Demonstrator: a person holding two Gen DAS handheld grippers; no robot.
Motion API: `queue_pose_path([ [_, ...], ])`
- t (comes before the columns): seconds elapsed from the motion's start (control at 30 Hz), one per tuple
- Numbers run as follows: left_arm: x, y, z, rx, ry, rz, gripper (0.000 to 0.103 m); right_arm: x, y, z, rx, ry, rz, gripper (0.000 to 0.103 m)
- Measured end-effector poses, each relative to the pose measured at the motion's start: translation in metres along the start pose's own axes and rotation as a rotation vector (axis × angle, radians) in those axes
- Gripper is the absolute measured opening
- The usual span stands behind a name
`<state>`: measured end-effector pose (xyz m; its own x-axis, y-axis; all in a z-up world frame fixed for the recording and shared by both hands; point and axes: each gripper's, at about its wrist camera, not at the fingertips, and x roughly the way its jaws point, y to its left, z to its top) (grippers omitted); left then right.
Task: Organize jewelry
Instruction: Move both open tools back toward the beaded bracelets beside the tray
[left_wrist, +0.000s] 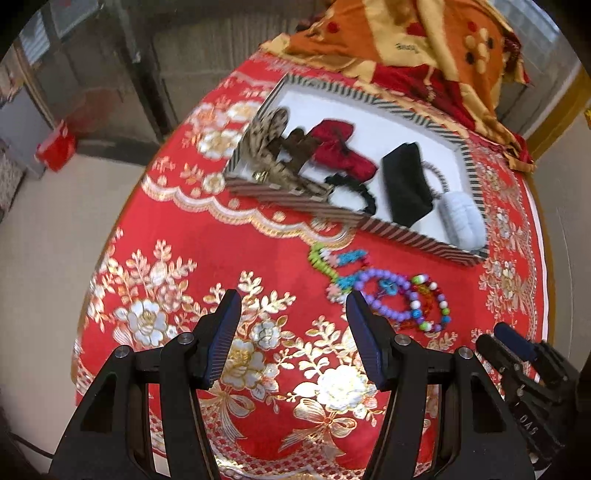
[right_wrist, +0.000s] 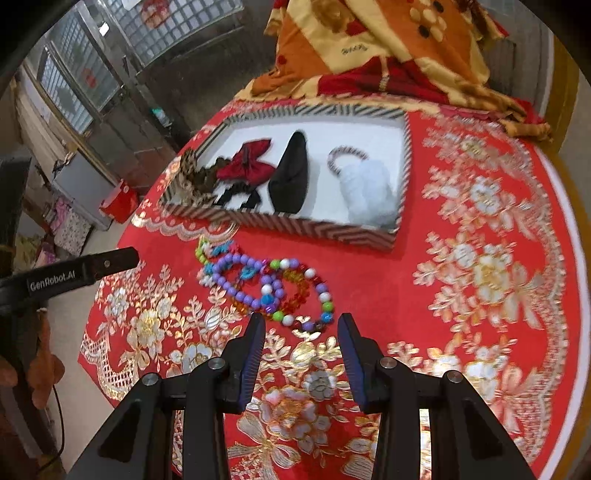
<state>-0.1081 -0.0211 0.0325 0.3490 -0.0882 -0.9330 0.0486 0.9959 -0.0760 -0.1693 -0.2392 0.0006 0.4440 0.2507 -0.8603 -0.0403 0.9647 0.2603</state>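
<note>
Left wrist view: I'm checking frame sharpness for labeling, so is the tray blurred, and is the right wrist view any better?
Left wrist view: striped tray and bead bracelets smeared by motion blur. Right wrist view: beads fairly crisp, tray mildly soft, edges fisheye-bent.

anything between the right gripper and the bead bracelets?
Nothing. In the right wrist view only bare red tablecloth separates the right gripper, jaws open, from the bead bracelets just ahead.
</note>
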Motion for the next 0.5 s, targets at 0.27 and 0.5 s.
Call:
queue_pose_path([
  [0.27,0.02,-0.001,0.003,0.042,0.04,0.007,0.059,0.046,0.017,0.004,-0.055,0.046,0.052,0.039],
  [0.5,0.038,0.003,0.006,0.09,0.084,0.011,0.059,0.073,0.021,0.016,-0.079,0.075,0.061,0.03],
])
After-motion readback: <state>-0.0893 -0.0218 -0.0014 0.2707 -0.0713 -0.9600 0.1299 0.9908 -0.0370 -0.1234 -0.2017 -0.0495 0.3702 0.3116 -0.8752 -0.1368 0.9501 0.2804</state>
